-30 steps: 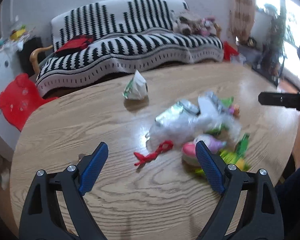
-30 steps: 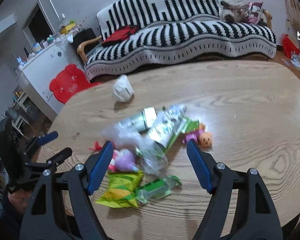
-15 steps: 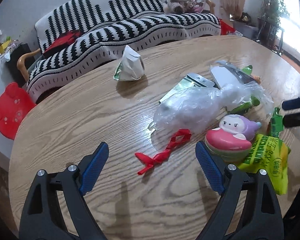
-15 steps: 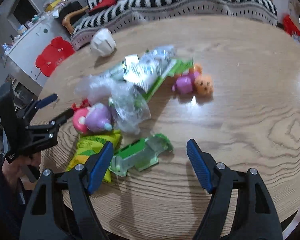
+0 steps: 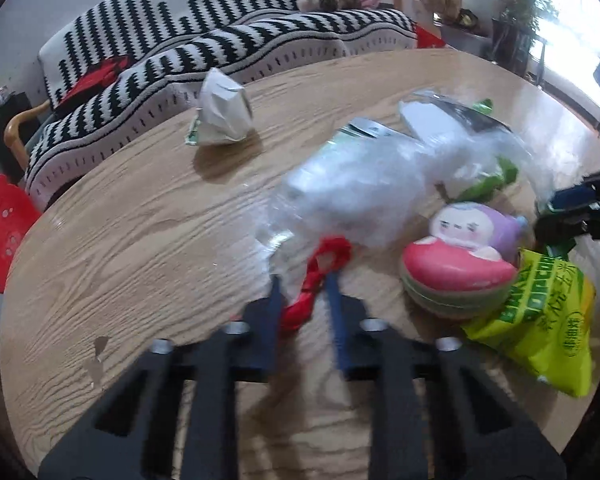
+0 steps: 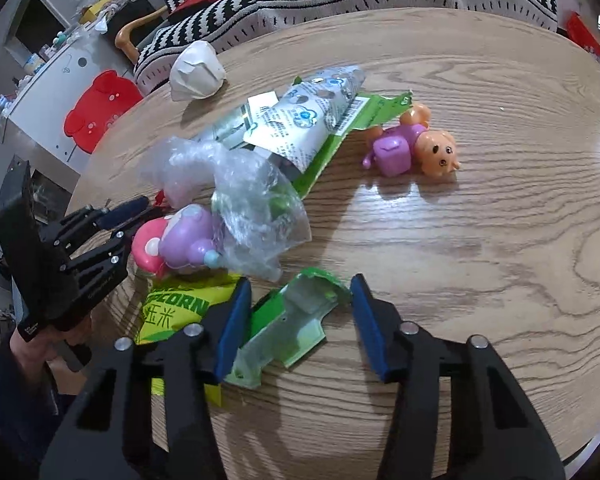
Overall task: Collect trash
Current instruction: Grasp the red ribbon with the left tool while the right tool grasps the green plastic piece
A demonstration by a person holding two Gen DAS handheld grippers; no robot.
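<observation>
Trash lies on a round wooden table (image 5: 140,232). My left gripper (image 5: 303,280) has its blue jaws closed in around a red twisted strip (image 5: 320,276), which sits between them. A crumpled clear plastic bag (image 5: 364,188) lies just beyond. My right gripper (image 6: 298,296) is open, its jaws either side of a green and clear plastic package (image 6: 292,324). A yellow-green popcorn bag (image 6: 176,308) lies to its left. The left gripper also shows in the right wrist view (image 6: 128,212).
A pink and purple toy (image 5: 460,256), an orange and purple toy figure (image 6: 412,148), silver and green wrappers (image 6: 300,124) and a white crumpled bag (image 5: 220,112) lie on the table. A striped sofa (image 5: 220,40) and a red chair (image 6: 96,112) stand beyond.
My left gripper moved forward and its jaws closed around the red strip. My right gripper dropped toward the green package and its jaws narrowed.
</observation>
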